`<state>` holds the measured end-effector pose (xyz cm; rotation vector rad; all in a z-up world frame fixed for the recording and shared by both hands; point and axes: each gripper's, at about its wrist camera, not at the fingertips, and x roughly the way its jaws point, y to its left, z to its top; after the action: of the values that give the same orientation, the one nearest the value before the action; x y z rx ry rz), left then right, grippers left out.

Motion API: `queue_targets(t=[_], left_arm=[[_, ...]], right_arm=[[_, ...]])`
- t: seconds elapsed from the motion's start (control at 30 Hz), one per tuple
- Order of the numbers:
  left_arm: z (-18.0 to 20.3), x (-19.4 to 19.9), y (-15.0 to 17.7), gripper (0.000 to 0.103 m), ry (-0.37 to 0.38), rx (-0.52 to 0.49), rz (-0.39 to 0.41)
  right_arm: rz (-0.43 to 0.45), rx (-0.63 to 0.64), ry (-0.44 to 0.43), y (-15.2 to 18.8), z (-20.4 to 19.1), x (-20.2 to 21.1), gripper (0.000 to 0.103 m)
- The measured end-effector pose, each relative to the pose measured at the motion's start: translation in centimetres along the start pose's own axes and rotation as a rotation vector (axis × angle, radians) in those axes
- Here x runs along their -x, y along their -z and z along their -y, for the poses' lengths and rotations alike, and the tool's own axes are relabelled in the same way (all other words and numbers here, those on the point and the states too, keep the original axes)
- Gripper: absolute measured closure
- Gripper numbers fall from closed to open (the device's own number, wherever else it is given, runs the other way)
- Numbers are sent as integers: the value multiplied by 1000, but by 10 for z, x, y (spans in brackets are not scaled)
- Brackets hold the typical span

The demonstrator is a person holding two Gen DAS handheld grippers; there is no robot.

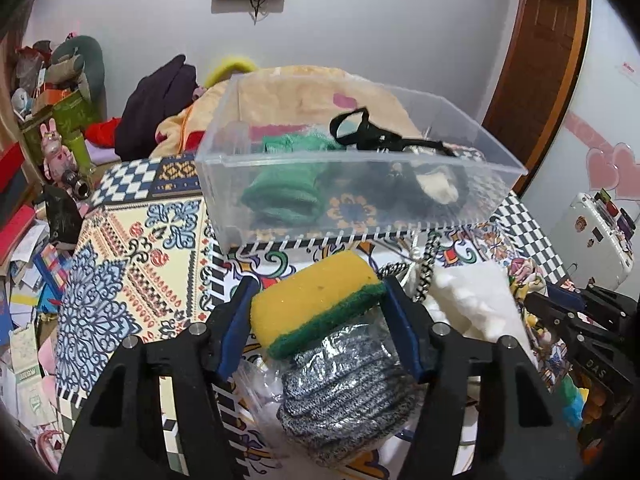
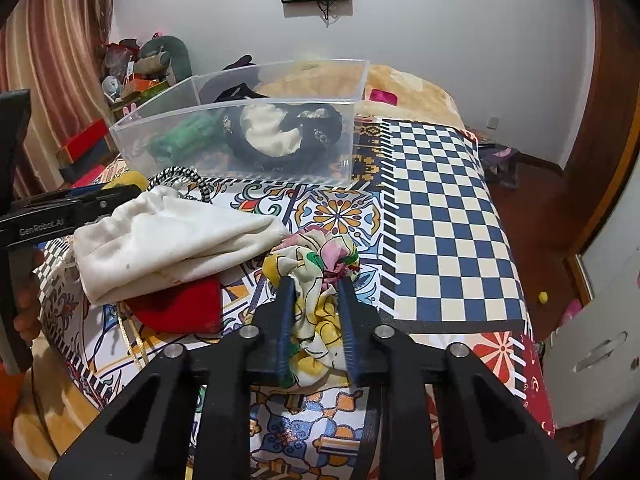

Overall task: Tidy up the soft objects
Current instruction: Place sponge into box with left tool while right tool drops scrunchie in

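Bed [image 2: 452, 216]: being used as worktop.
Left gripper [image 1: 318, 312]: sponge [image 1: 316, 296] being squeezed.
Right gripper [image 2: 316, 284]: scarf [image 2: 320, 264] being pinched.
Risk: box [image 1: 360, 196] being knocked by the sponge.

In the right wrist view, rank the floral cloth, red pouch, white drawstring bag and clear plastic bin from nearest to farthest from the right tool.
1. Floral cloth: between the right tool's fingers.
2. Red pouch: just left, on the bedspread.
3. White drawstring bag: left and slightly beyond, overlapping the pouch.
4. Clear plastic bin: farthest, ahead.
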<state>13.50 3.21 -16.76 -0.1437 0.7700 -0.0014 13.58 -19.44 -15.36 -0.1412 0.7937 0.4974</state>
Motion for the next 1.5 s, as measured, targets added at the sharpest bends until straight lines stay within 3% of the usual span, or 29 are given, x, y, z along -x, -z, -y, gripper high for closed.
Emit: queue_targets(t=[0.33,0.83,1.2,1.5], left_arm=[[-8,38,-21,41,18,10,97],[-8,67,-71,41,3,-5,259],[-6,29,-92,41,2,-5,224],[1,-17,-102,41,-10,-30,142]], right_arm=[[87,13,10,-20,-2,25,85],[308,73,3,-94,-22,45,85],[323,58,-15,-123,-27,20,85],[228,59,-35,-130,-31,-19,85]])
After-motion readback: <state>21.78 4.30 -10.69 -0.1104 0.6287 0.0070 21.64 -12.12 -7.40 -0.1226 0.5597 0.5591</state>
